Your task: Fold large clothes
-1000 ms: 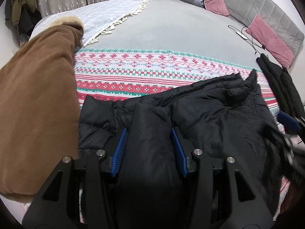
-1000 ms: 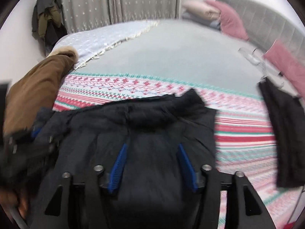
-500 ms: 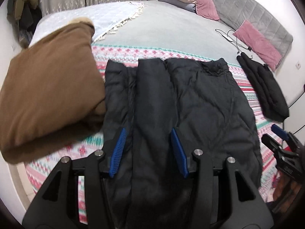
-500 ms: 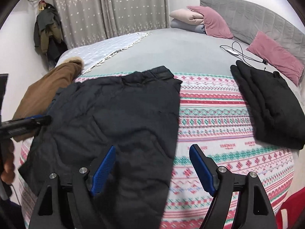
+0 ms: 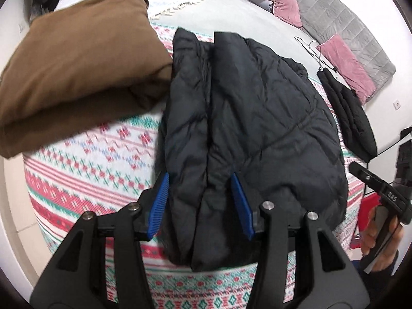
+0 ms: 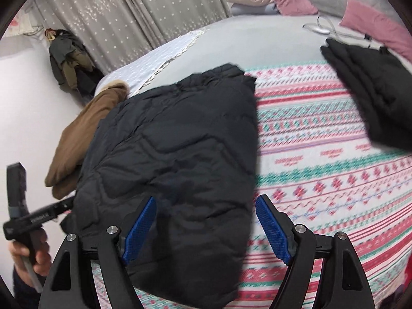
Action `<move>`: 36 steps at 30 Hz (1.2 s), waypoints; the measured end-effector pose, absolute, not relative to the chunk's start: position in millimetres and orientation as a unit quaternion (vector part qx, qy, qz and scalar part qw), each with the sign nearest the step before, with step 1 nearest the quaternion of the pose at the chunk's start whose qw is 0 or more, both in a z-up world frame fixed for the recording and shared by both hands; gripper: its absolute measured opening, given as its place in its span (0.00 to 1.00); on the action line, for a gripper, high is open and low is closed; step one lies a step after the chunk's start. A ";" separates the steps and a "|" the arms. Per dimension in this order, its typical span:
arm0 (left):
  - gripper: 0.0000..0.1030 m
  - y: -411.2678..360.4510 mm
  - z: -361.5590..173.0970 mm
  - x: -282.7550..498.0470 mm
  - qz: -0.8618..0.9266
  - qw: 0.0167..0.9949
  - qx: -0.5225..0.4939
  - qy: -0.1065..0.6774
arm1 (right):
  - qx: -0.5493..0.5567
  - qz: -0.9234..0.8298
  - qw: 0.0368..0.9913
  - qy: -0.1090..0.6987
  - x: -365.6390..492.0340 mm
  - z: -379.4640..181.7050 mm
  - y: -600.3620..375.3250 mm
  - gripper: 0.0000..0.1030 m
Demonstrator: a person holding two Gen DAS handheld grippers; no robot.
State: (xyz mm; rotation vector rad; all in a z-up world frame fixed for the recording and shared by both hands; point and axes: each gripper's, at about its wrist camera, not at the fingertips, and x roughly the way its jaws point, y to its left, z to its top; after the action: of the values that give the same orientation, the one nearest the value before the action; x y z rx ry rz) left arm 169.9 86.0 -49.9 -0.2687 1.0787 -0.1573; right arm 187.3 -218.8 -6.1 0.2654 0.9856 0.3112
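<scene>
A black puffer jacket (image 5: 257, 118) lies folded lengthwise on the patterned blanket (image 5: 103, 159), with a sleeve laid along its left side. It also shows in the right wrist view (image 6: 180, 149). My left gripper (image 5: 199, 200) is open above the jacket's near hem, with fabric showing between its blue pads but not clamped. My right gripper (image 6: 206, 226) is open wide over the jacket's near right edge, holding nothing. The right gripper also shows at the right edge of the left wrist view (image 5: 381, 195).
A folded brown coat (image 5: 77, 67) lies left of the jacket, touching it. A folded black garment (image 6: 373, 90) lies to the right. Pink pillows (image 5: 345, 67), a cable (image 5: 314, 51) and a grey headboard are at the far side. The bed edge is near me.
The jacket was stretched out and laid flat. Both grippers drew back toward the near bed edge. The right gripper opened wide and let go of the jacket. The left swung left.
</scene>
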 end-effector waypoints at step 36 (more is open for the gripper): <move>0.74 119.0 -80.6 158.9 -0.146 0.798 -0.277 0.515 | 0.352 0.205 0.743 0.531 188.0 -67.5 -256.2 0.84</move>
State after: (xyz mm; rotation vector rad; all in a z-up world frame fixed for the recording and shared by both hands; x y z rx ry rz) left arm 158.9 119.0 -80.6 -0.5946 1.1050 -0.3141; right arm 188.0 -256.2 -67.5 0.7705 1.1628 0.4487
